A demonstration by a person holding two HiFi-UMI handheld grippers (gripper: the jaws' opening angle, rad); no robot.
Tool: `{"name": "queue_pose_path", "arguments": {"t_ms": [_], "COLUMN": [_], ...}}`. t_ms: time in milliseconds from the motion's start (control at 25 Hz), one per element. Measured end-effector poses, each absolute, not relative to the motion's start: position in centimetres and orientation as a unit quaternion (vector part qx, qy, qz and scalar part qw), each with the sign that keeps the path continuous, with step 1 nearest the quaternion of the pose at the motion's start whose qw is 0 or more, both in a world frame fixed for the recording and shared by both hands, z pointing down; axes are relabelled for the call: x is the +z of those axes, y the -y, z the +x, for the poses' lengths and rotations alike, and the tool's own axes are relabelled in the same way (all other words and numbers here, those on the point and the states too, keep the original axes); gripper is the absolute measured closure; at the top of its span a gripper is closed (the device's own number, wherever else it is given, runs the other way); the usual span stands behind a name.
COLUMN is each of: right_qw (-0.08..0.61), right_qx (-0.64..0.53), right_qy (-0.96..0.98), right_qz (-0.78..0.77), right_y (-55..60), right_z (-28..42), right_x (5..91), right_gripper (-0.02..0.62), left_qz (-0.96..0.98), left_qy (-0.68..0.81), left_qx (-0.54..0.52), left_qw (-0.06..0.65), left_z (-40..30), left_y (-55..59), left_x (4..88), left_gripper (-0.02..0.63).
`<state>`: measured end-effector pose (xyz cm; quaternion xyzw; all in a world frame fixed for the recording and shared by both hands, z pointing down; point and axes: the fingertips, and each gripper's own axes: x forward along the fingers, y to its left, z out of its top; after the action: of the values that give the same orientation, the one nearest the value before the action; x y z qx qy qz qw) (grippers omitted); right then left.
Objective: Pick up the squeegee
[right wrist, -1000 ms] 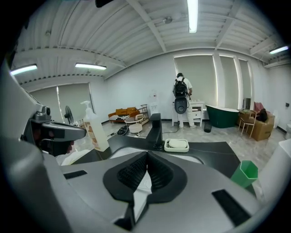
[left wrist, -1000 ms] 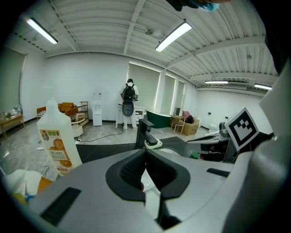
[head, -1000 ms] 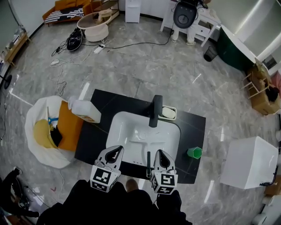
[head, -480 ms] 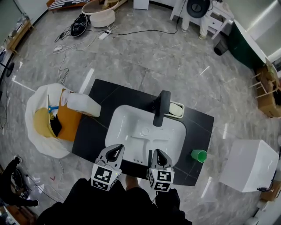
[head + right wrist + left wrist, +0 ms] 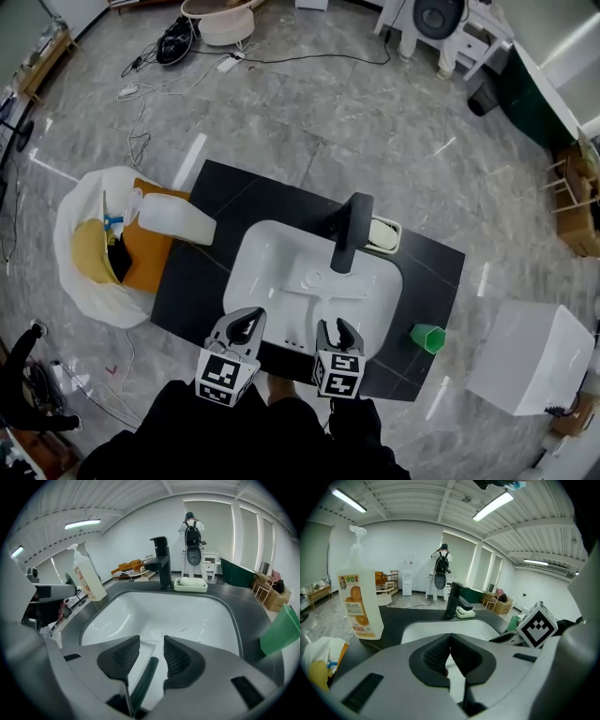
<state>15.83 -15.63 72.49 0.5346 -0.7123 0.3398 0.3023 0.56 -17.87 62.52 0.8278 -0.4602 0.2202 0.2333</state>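
At the near rim of the sink (image 5: 242, 281), the right gripper (image 5: 337, 325) sits lower than before; its jaws, just opened, stand apart around the squeegee (image 5: 146, 676) without pressing it. The left gripper (image 5: 246, 321) has its jaws together, empty.

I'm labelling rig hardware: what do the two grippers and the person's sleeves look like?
Left gripper and right gripper both have pale grey bodies, black ribbed pads and a white cube with black square markers. Sleeves are black. The right gripper's jaws have just been opening, squeegee handle between them.
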Motion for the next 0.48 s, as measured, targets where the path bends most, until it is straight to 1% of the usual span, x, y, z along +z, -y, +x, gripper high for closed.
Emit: {"name": "queue_pose_path", "arguments": {"t_ms": [280, 480], "right_qw": [0.333, 0.347], "right_qx": [0.38, 0.412], "right_qy": [0.694, 0.679], "right_qz": [0.513, 0.499], "right_y": [15.1, 14.6], "right_z": [15.4, 15.2], "right_x": [75.9, 78.1], "right_gripper": [0.351, 0.33], "left_qz": [0.822, 0.819], "left_qy": [0.464, 0.465], "left_qx": [0.224, 0.226], "left_qw": [0.244, 0.249], "left_z": [0.5, 0.5], "left_y": [18.5, 18.8], "left_x": [63.7, 64.4], "left_gripper": [0.583, 0.583]}}
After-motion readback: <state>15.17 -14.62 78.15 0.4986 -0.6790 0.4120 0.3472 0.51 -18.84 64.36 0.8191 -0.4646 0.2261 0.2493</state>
